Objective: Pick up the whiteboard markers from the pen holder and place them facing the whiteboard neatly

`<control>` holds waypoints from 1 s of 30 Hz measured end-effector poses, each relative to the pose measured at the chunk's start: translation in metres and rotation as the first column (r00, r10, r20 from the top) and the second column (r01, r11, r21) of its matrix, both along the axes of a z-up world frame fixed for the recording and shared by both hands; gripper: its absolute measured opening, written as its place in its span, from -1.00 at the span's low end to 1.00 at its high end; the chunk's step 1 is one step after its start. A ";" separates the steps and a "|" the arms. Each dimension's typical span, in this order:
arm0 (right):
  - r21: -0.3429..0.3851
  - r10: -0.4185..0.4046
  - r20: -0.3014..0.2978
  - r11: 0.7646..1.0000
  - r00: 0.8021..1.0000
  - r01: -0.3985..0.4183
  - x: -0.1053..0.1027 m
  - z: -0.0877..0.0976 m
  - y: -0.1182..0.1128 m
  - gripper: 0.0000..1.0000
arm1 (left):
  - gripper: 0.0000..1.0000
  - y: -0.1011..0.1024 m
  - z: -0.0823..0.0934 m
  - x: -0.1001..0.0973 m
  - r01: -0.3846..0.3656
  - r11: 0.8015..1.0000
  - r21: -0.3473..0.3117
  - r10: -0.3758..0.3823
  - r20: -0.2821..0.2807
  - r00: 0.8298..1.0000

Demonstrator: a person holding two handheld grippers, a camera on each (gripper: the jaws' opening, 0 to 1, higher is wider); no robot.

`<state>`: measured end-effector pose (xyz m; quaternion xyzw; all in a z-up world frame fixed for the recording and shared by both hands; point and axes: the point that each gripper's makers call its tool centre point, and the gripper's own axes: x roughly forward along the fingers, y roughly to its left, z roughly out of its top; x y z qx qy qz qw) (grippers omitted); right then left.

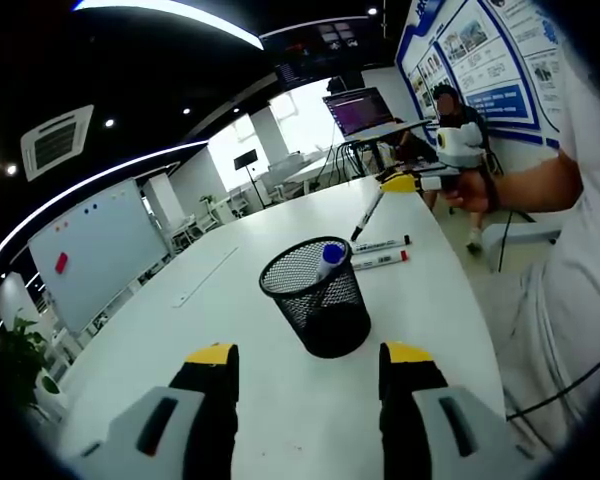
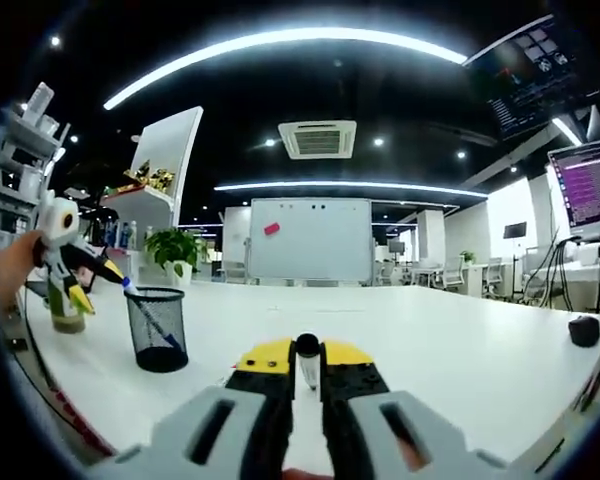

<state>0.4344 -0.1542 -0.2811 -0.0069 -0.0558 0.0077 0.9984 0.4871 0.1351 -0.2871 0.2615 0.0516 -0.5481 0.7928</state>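
A: Where does the left gripper (image 1: 307,365) stand?

B: Its two yellow-tipped fingers (image 1: 212,372) are spread wide, with nothing between them. Just beyond the gap sits the black mesh pen holder (image 1: 317,297), upright on the white table (image 1: 230,300), a little toward the right finger.

A: Anything in the holder?

B: One marker with a blue cap (image 1: 329,258), leaning, its cap poking over the rim.

A: And the other markers?

B: Two lie on the table past the holder, side by side and almost touching — a black-capped marker (image 1: 382,244) farther out and a red-capped marker (image 1: 380,261) nearer the holder.

A: The right gripper (image 2: 307,362)?

B: Its fingers are pressed in on a black-capped pen (image 2: 307,360), pinched between the yellow tips, the cap end pointing ahead. In the left gripper view the same gripper hangs beyond the two laid markers, the pen slanting down toward the table from its tip.

A: What faces it?

B: A whiteboard (image 2: 309,239) stands straight ahead of the right fingers, across the table. The holder appears to their left, with the left gripper just beside it at the view's edge.

A: Anyone else?

B: A person (image 1: 450,130) sits far beyond the left fingers, by a lit monitor (image 1: 358,108).
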 end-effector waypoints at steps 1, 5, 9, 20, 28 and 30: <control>-0.001 -0.006 -0.007 1.000 1.000 0.006 0.000 -0.002 -0.001 -0.81 | 0.15 0.000 0.000 0.000 0.000 1.000 0.000 0.000 0.000 1.000; -0.011 -0.023 -0.040 1.000 0.999 0.022 -0.001 -0.015 -0.001 -0.81 | 0.16 0.000 0.000 0.000 0.000 1.000 0.001 0.000 0.004 1.000; -0.006 -0.018 -0.057 1.000 0.998 0.017 -0.002 -0.021 0.001 -0.81 | 0.16 0.000 0.000 0.000 0.004 1.000 0.002 -0.004 0.006 1.000; -0.023 -0.026 -0.107 0.999 0.994 0.024 -0.003 -0.038 0.002 -0.81 | 0.18 0.000 -0.001 0.000 0.000 1.000 0.002 0.000 0.002 1.000; -0.025 -0.022 -0.138 1.000 0.990 0.019 -0.006 -0.049 0.004 -0.81 | 0.18 0.000 -0.001 0.000 0.000 1.000 0.003 0.000 0.002 1.000; -0.025 -0.021 -0.150 1.000 0.988 0.017 -0.006 -0.055 0.005 -0.81 | 0.18 0.000 -0.001 0.000 0.000 1.000 0.002 0.000 0.002 1.000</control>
